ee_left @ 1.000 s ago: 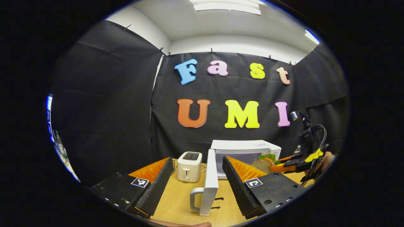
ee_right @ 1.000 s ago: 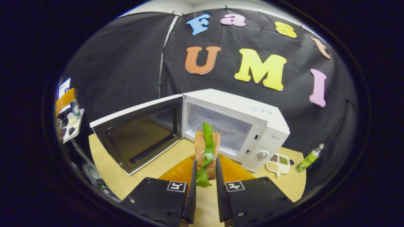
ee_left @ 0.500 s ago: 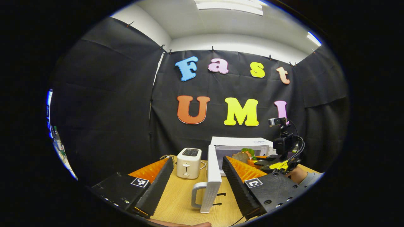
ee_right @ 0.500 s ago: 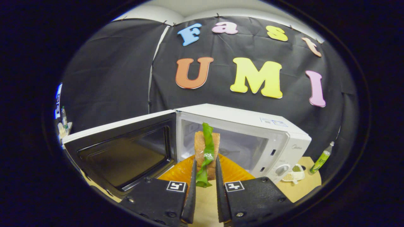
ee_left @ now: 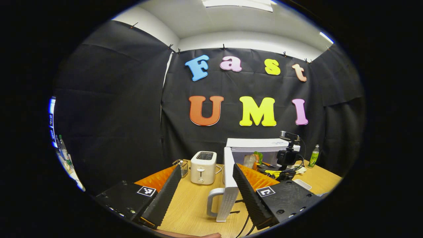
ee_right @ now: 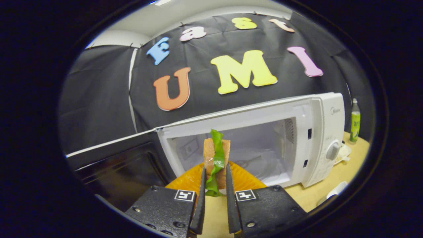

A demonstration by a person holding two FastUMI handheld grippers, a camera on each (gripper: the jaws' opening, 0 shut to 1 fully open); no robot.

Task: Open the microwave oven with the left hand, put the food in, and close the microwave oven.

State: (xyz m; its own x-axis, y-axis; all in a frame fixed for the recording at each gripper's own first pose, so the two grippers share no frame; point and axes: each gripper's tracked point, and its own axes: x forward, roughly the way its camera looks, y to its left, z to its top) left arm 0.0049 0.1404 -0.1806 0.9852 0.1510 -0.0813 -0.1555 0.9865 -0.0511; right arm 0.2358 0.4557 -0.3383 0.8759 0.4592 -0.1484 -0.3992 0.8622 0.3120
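White and wide open, the microwave (ee_right: 307, 132) stands on the wooden table (ee_left: 191, 205) with its door (ee_right: 109, 165) swung out to the side, so you have a clear lane into the cavity. Your right gripper (ee_right: 214, 185) pinches the food (ee_right: 216, 158), a slice of bread with a green leaf, upright between both fingers and holds it at the mouth of the oven, above the sill and not yet set down inside. Held on edge like that, it fits between the narrow fingers and should pass through the opening cleanly.

Your left gripper (ee_left: 206, 188) hangs back with its fingers spread wide and nothing between them. The door's edge and its handle (ee_left: 213, 203) lie just ahead of it in the left gripper view, a sensible waiting spot for the push that closes the oven. A toaster (ee_left: 203, 167) sits beside the door, a green bottle (ee_right: 355, 120) beyond the control panel. By this reading, opening is done and the placing is under way.
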